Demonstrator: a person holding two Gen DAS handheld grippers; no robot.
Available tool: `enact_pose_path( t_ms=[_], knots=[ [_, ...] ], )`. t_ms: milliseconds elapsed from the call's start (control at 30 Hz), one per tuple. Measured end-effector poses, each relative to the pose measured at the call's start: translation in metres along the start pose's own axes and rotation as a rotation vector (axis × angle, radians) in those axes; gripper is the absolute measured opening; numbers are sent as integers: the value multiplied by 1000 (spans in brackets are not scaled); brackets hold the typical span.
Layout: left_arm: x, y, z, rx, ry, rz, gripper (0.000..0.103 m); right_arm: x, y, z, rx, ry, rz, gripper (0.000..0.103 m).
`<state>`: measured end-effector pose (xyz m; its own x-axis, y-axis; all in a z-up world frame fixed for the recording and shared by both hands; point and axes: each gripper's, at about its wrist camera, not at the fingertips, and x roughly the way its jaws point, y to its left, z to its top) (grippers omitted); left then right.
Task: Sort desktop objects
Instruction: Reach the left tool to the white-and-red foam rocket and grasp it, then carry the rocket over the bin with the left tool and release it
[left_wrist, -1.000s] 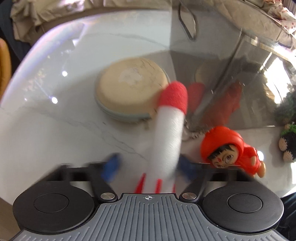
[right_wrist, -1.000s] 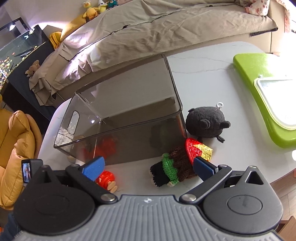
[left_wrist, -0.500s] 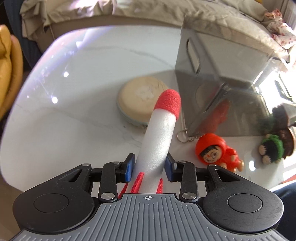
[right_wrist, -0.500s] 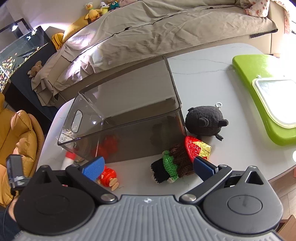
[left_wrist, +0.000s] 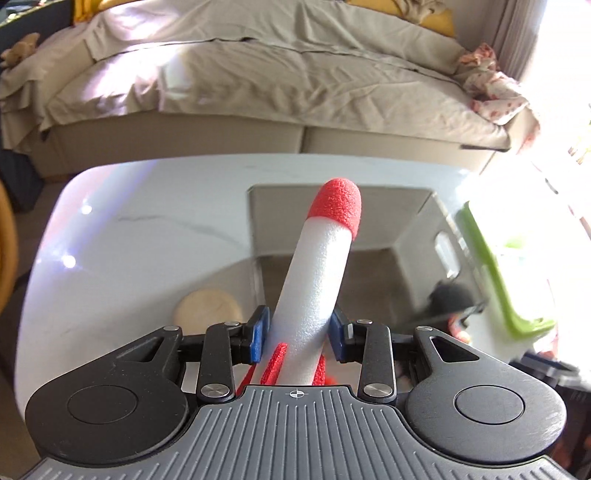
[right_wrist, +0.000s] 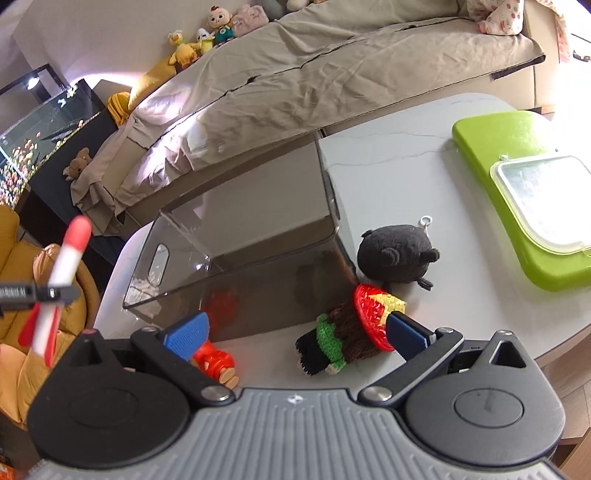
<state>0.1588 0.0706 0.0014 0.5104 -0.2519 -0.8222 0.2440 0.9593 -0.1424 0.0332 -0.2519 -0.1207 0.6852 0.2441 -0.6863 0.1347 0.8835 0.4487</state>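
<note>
Foam rocket (left_wrist: 314, 280) above bin's (left_wrist: 413, 229) open rim

No legible text, labels or numbers.

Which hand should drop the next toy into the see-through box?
Probably the left. The left gripper is shut on the foam rocket and points at the clear box. The right gripper is open and holds nothing.

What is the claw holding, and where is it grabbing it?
The left claw pinches the foam rocket low on its white body, just above the red fins. The right claw holds nothing.
</note>
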Motion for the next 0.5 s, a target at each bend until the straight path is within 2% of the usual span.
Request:
enact_pose_path(
  t_ms=[100,200,333,500],
  knots=[
    [34,-17,34,-16,34,-12,37,0,-12,1,21,-5,-6,103],
    [91,-21,54,-92,137,-25,37,4,-24,3,41,-2,-26,103],
    [166,-13,50,-216,301,-26,37,11,-42,5,72,7,-55,103],
    [217,-13,39,-214,384,51,37,20,-64,8,111,19,-91,103]
  ],
)
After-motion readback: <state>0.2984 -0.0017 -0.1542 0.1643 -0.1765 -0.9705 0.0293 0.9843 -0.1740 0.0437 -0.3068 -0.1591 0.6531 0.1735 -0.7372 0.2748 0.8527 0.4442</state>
